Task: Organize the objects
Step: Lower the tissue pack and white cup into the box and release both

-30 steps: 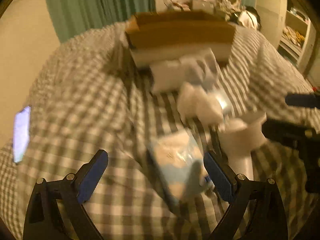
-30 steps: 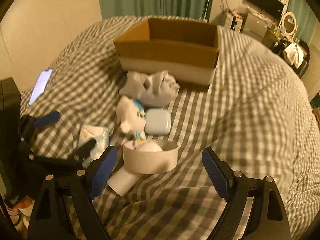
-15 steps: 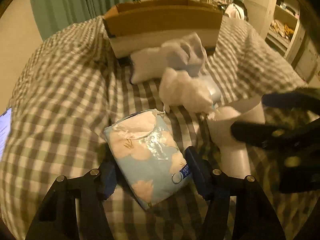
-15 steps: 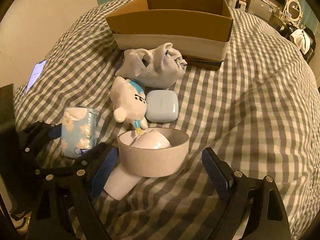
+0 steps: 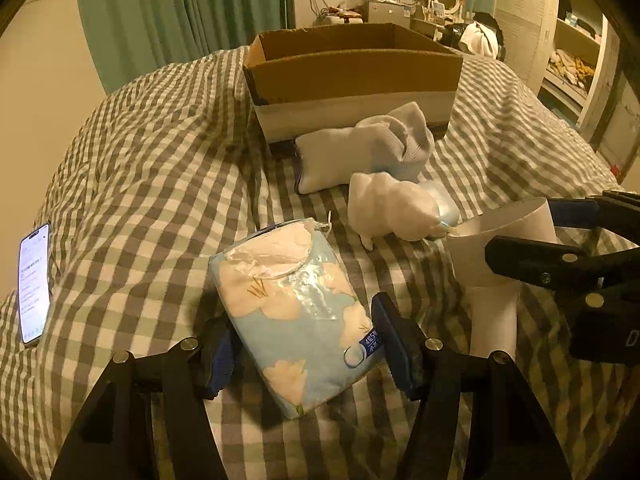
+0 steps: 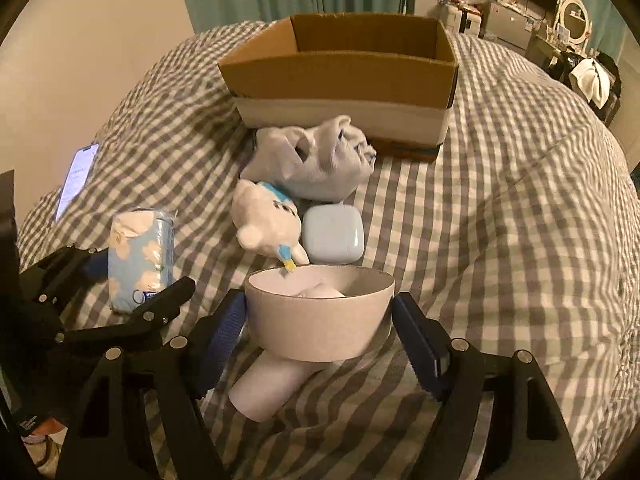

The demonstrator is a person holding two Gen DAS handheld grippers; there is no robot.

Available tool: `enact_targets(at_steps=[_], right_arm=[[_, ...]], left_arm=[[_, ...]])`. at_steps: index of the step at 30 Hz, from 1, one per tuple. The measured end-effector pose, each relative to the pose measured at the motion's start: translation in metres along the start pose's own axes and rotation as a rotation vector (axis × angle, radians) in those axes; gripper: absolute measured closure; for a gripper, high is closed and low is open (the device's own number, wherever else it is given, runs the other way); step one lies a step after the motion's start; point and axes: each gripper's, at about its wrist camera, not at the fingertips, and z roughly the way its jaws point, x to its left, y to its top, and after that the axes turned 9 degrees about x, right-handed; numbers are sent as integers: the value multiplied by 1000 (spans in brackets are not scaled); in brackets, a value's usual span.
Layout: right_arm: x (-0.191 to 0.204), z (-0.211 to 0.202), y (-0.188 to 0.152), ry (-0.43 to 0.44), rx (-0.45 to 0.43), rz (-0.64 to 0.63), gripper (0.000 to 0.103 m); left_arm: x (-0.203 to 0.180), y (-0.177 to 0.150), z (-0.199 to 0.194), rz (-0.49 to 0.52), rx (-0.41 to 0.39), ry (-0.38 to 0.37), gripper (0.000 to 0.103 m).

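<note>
We see the left gripper (image 5: 308,350) with its blue-padded jaws clamped on the near end of a soft pale-blue tissue pack printed with cream flowers (image 5: 298,310), which lies on the grey-and-white checked bedspread (image 5: 152,184). Its jaws closed earlier in the last second and now press both sides of the pack.

The right gripper (image 6: 318,334) has just been closing around the wide round barrel of a white hair dryer (image 6: 318,322), whose handle points back toward us. The left pad sits against the barrel, while whether the right pad touches it we cannot tell.

Just beyond the dryer's rim we find a small white plush toy with blue markings (image 6: 266,222) and, touching it on the right, a pale-blue rounded earbud case (image 6: 333,234). Behind those lies a crumpled bundle of light grey socks (image 6: 316,164), resting against the front wall of an open brown cardboard box with a white lower band (image 6: 340,80). A lit smartphone (image 5: 34,284) lies well apart at the bedspread's left edge. Green curtains (image 5: 180,16) hang behind the bed.
</note>
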Motion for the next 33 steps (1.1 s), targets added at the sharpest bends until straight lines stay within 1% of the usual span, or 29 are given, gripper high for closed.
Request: enact_targets(at_steps=[5, 12, 17, 18, 20, 21, 23, 27, 30, 33], right_arm=[[3, -15, -2, -14, -34, 2, 28], [5, -55, 3, -29, -123, 6, 28], [6, -82, 12, -38, -184, -7, 28], [7, -88, 15, -39, -197, -10, 28], [6, -97, 20, -40, -224, -12, 28], [6, -104, 24, -38, -242, -14, 28], [5, -112, 29, -34, -266, -18, 28], [-3, -130, 48, -33, -320, -15, 28], [-11, -137, 67, -33, -351, -13, 28], [-18, -140, 87, -33, -370, -18, 28]], left_arm=[[6, 2, -16, -20, -31, 1, 39], [6, 11, -40, -25, -70, -19, 39], [4, 25, -60, -16, -110, -30, 39], [4, 29, -64, -16, -120, -28, 39], [6, 38, -73, -35, -132, -59, 39], [7, 44, -81, -44, -152, -70, 39], [8, 51, -90, -42, -184, -59, 39], [13, 76, -102, -47, -219, -95, 39], [14, 102, -104, -36, -243, -69, 39], [17, 125, -102, -29, -257, -71, 39]])
